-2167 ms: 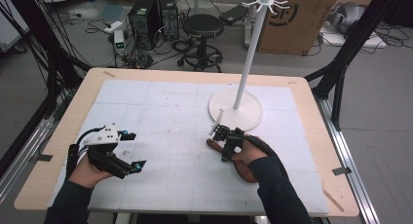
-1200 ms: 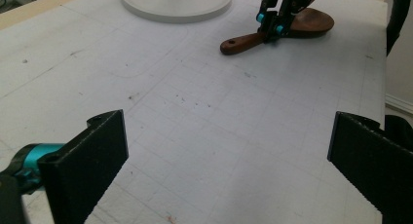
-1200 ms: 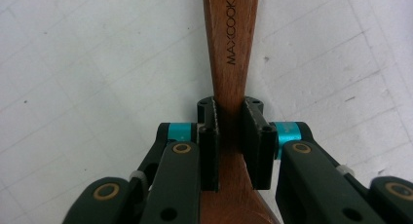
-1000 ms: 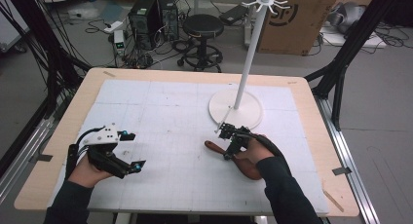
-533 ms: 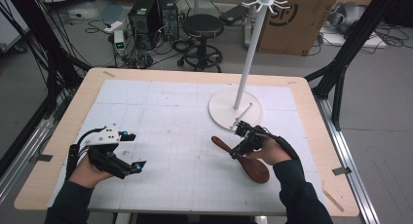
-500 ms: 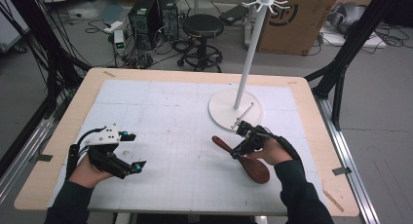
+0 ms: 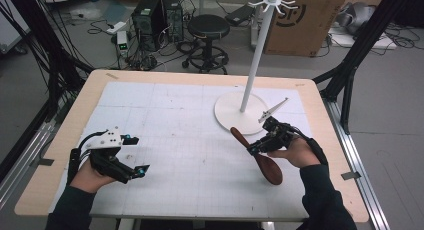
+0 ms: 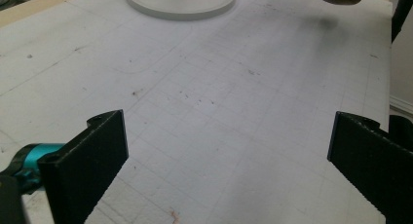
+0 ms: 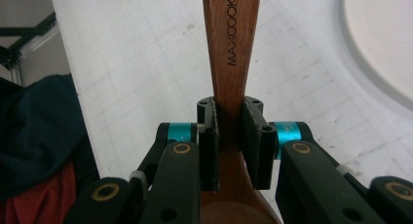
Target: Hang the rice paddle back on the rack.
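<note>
Right gripper view: the right gripper (image 9: 229, 136) has its jaws clamped on the wooden spoon (image 9: 231, 44), handle running out ahead of them. The left gripper (image 8: 229, 151) jaws stand wide apart over bare mat (image 8: 214, 102).

Grey floor behind the table (image 7: 75, 115) holds a black stool (image 7: 207, 27), computer towers (image 7: 159, 12), and a cardboard box (image 7: 310, 20).

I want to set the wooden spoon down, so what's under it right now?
Under the wooden spoon, clamped in the right gripper, lies bare white gridded mat. The white stand base sits beside it. The spoon covers the mat strip directly below.
</note>
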Demonstrator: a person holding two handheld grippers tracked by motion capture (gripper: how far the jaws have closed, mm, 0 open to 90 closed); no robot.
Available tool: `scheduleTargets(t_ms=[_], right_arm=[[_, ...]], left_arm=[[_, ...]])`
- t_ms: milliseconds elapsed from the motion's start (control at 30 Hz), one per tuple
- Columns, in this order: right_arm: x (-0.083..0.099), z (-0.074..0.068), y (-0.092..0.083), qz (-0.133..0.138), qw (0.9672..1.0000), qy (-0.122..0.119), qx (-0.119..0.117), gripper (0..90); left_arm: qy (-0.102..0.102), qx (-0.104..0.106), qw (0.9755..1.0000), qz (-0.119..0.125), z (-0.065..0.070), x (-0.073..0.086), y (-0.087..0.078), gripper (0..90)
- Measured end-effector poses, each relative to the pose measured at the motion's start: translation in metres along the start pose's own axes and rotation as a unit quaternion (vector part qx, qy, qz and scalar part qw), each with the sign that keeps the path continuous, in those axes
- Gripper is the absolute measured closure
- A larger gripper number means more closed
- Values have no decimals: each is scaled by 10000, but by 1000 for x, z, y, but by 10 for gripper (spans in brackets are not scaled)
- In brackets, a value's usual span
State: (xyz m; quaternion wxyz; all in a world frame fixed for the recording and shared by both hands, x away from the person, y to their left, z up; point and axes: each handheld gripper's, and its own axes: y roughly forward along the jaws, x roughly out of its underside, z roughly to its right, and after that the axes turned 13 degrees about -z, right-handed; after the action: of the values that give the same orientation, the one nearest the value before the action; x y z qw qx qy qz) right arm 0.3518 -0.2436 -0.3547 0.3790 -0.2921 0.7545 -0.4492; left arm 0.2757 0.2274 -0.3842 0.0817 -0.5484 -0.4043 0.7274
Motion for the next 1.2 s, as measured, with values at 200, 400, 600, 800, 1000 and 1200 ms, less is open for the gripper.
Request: scheduleTargets(t_ms=[200, 400, 600, 800, 1000, 1200], right_arm=[[7, 1, -16, 234, 9997, 40, 55, 787], [12, 1, -36, 603, 9981, 77, 41, 787], [12, 0, -57, 894, 9959, 31, 136, 787], [10, -2, -81, 1187, 9926, -10, 269, 786], [8, -4, -104, 1518, 9877, -24, 366, 786], [6, -7, -120, 1762, 9827, -62, 560, 786]], left_arm=[[8, -5, 10000, -12, 0, 0, 0, 18], [5, -4, 10000, -17, 0, 0, 1, 18], [6, 6, 10000, -8, 0, 0, 0, 18], [13, 7, 10000, -14, 0, 0, 1, 17], [0, 18, 10000, -4, 0, 0, 1, 18], [-1, 20, 10000, -23, 0, 0, 1, 18]])
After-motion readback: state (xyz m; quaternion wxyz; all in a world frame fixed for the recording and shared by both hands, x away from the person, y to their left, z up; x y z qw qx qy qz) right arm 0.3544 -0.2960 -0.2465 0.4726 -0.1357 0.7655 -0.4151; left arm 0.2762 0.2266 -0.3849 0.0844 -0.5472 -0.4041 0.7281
